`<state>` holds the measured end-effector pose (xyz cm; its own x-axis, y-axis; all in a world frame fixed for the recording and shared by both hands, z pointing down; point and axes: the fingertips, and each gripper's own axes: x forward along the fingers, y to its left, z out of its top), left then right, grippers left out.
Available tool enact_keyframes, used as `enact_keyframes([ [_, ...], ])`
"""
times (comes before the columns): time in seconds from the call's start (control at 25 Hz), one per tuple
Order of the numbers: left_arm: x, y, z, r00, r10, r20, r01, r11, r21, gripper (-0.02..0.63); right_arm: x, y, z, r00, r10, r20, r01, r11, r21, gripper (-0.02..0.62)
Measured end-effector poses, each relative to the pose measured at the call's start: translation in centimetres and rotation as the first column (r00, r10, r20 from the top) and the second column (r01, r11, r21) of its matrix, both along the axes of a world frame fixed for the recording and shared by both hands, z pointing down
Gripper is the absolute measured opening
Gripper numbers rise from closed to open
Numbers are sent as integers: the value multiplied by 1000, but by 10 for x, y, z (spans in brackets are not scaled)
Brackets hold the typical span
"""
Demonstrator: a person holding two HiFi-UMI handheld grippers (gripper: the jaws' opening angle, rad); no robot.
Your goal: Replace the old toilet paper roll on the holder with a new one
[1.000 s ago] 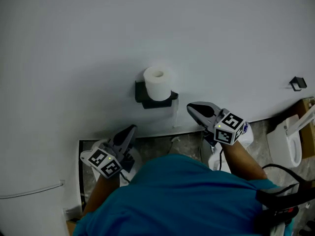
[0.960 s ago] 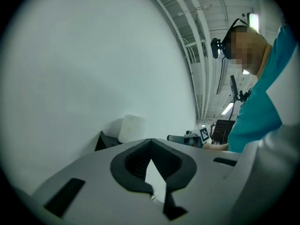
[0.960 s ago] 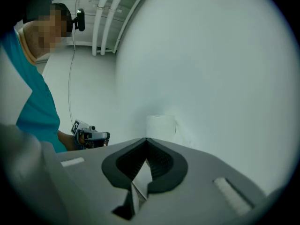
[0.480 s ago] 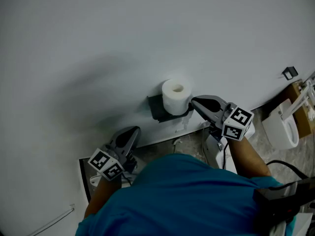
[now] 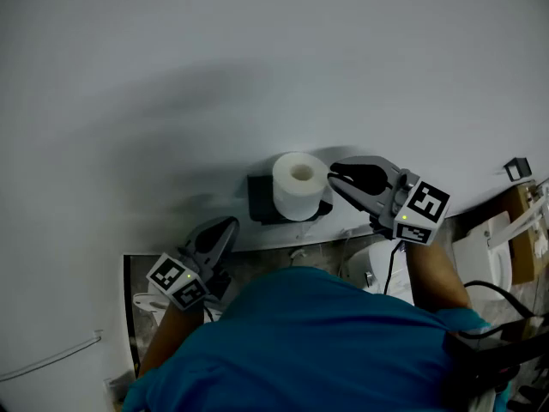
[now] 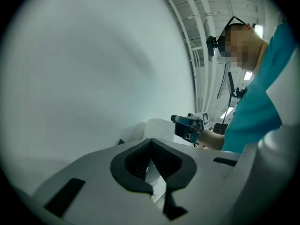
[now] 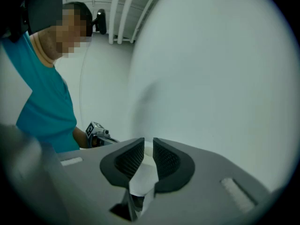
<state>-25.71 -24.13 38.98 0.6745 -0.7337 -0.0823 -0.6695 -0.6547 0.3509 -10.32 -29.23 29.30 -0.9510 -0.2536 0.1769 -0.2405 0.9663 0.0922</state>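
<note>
A white toilet paper roll point(image 5: 296, 191) sits upright on a black wall holder point(image 5: 260, 200). My right gripper point(image 5: 333, 173) is level with the roll, its tips just beside the roll's right edge. Its jaws have just been opening and stand a narrow gap apart. In the right gripper view point(image 7: 148, 142) only the roll's white paper point(image 7: 143, 176) shows through that gap; the pads press on nothing. My left gripper point(image 5: 228, 224) hangs lower left, apart from the holder, shut and empty. In the left gripper view point(image 6: 150, 141) the roll point(image 6: 159, 125) lies ahead.
A plain white wall point(image 5: 257, 67) fills most of the head view. A white toilet point(image 5: 485, 247) and a cardboard box point(image 5: 525, 221) stand at the right, with a small black hook point(image 5: 517, 168) on the wall above. A dark frame edge point(image 5: 127, 316) lies at lower left.
My right gripper has risen and come up to the roll's right side, and its jaws have parted slightly. The left gripper has shifted a little, staying low and shut.
</note>
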Motion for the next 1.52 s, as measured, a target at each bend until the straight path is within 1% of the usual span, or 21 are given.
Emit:
enact_keyframes([
  [0.08, 7, 0, -1, 999, -39, -8, 39, 999, -6, 3, -6, 6, -2, 992, -106, -68, 109, 993, 37, 53],
  [0.16, 11, 0, -1, 998, -67, -1, 67, 998, -8, 3, -13, 13, -4, 972, -197, -127, 204, 978, 48, 89],
  [0.2, 12, -1, -1, 997, -81, 3, 81, 997, -8, 3, -17, 17, -4, 959, -236, -159, 247, 968, 49, 123],
  [0.24, 12, 0, -1, 996, -93, 6, 93, 996, -7, 3, -21, 21, -2, 942, -273, -196, 288, 956, 52, 153],
  [0.32, 10, 3, -3, 993, -114, 17, 114, 993, 1, 3, -29, 26, 5, 901, -326, -288, 357, 932, 65, 176],
  [0.36, 8, 5, -3, 992, -122, 22, 122, 993, 5, 3, -31, 27, 9, 878, -336, -340, 382, 921, 74, 187],
  [0.44, 3, 9, -3, 990, -137, 26, 137, 991, 8, 3, -36, 25, 19, 830, -333, -447, 412, 907, 88, 205],
  [0.52, -2, 12, -2, 989, -148, 24, 148, 989, 3, 3, -40, 22, 27, 780, -321, -537, 426, 901, 81, 216],
  [0.68, -5, 18, -1, 989, -146, 23, 146, 989, 8, 3, -46, 20, 42, 668, -314, -674, 456, 889, 37, 229],
  [0.76, -6, 19, 2, 990, -142, 16, 142, 990, 6, 3, -48, 18, 49, 617, -316, -720, 464, 886, 9, 229],
  [0.88, -6, 21, 4, 991, -133, 16, 133, 991, 2, 3, -49, 16, 56, 554, -305, -774, 465, 885, -16, 229],
  [1.04, -7, 22, 4, 992, -128, 16, 128, 992, 3, 3, -48, 15, 65, 488, -293, -822, 458, 888, -45, 229],
  [1.2, -7, 24, 4, 992, -125, 14, 125, 992, 5, 3, -46, 17, 79, 418, -298, -858, 470, 880, -77, 227],
  [1.24, -6, 26, 3, 992, -125, 15, 124, 992, 5, 3, -45, 18, 82, 409, -298, -863, 470, 879, -81, 226],
  [1.28, -6, 27, 3, 992, -125, 16, 125, 992, 3, 3, -45, 18, 83, 409, -297, -863, 468, 880, -81, 223],
  [1.32, -6, 27, 3, 992, -124, 18, 124, 992, 2, 3, -46, 17, 83, 417, -296, -860, 462, 883, -80, 210],
  [1.52, -6, 29, 3, 992, -124, 23, 124, 992, -2, 3, -44, 16, 79, 464, -302, -833, 440, 895, -80, 192],
])
